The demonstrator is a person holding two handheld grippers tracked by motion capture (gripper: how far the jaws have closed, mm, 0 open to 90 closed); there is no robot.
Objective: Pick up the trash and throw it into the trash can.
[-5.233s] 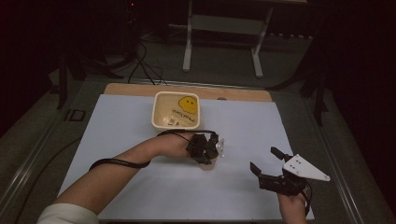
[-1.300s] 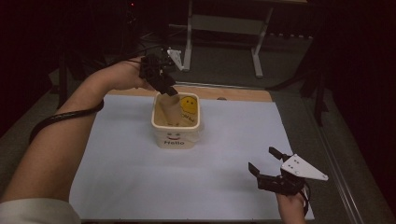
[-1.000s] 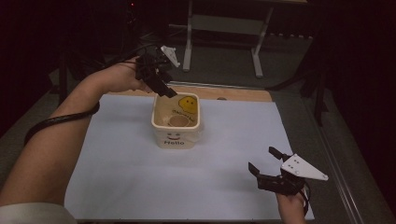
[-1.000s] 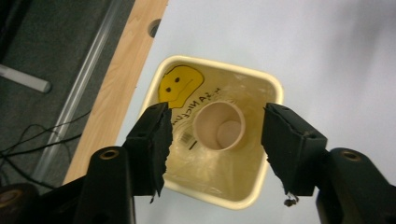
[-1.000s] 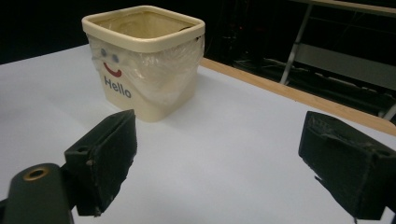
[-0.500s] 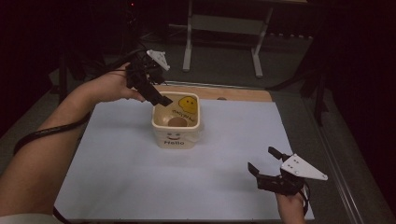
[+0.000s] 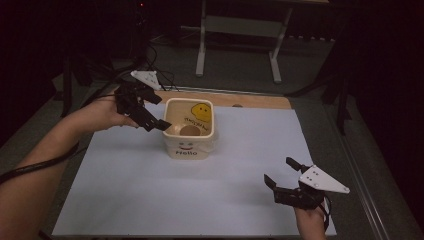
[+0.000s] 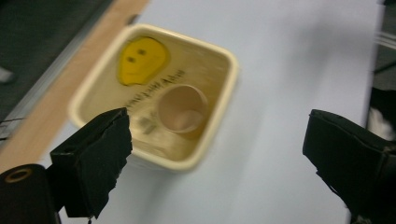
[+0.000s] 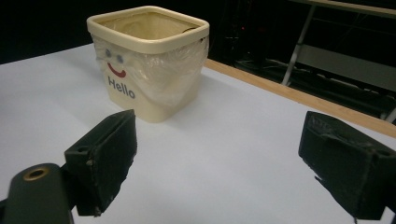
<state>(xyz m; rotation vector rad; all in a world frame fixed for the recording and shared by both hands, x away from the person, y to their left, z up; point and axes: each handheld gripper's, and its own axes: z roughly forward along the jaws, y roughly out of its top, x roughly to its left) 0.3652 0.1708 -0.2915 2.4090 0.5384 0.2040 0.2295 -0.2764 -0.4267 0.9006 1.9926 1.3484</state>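
Observation:
A cream square bin [image 7: 189, 149] with "Hello" and a smile on its front stands at the back middle of the white mat. A small brown paper cup [image 7: 189, 131] lies inside it, beside a yellow smiley on the inner wall. My left gripper [image 7: 161, 113] hovers just left of the bin's rim, open and holding nothing. In the left gripper view, the bin [image 8: 219, 119] and the cup [image 8: 182, 108] lie below the wide-apart jaws. My right gripper [image 7: 279, 170] rests open near the front right. The right gripper view shows the bin [image 9: 140, 100] ahead to the left, with crinkled clear film on its side.
The white mat [image 7: 150, 195] covers the table, and a wooden strip [image 7: 250, 100] runs along its back edge. Beyond it stand a metal frame [image 7: 240, 30] and cables [image 7: 150, 65] on the dark floor. A cable trails from the left forearm.
The left gripper carried the cup from the mat's middle to above the bin, opened, and drew back to the left. The cup now lies in the bin. The right gripper stayed put.

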